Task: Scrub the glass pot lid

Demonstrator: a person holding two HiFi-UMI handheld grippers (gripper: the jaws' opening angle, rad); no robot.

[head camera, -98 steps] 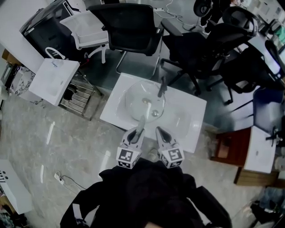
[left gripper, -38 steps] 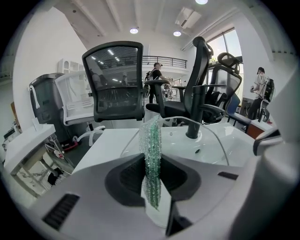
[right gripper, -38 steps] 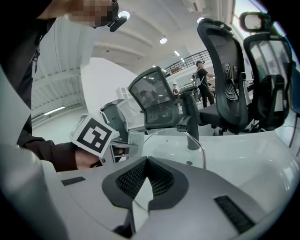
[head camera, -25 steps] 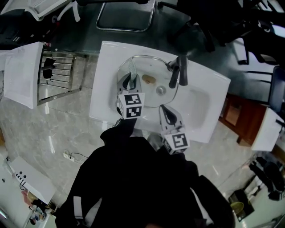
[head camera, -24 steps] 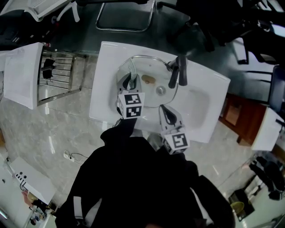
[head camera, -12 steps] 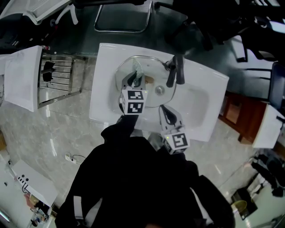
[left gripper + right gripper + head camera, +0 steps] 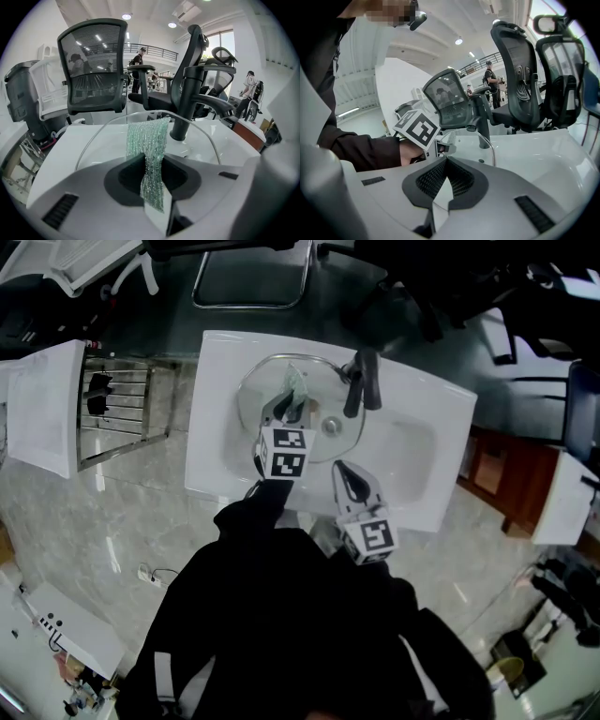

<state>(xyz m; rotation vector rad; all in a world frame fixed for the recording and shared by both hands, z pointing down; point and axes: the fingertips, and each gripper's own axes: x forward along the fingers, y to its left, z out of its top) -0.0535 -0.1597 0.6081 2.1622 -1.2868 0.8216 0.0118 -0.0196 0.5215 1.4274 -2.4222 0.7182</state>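
Left claw (image 7: pixel 286 409) pinches a green scrubber (image 7: pixel 147 140) (over the glass lid (image 7: pixel 255 399)).

From where I stood, the body of the left gripper (image 7: pixel 149 161) hid the near rim of the glass lid (image 7: pixel 110 136). The lower end of the green scrubbing mesh (image 7: pixel 146 136) vanished between its pinched jaws. Whether mesh touched glass, I couldn't tell.

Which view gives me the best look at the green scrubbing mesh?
The left gripper view: the mesh fills the centre, pinched in the left gripper. The head view shows only a small green scrap; the right gripper view barely shows it.
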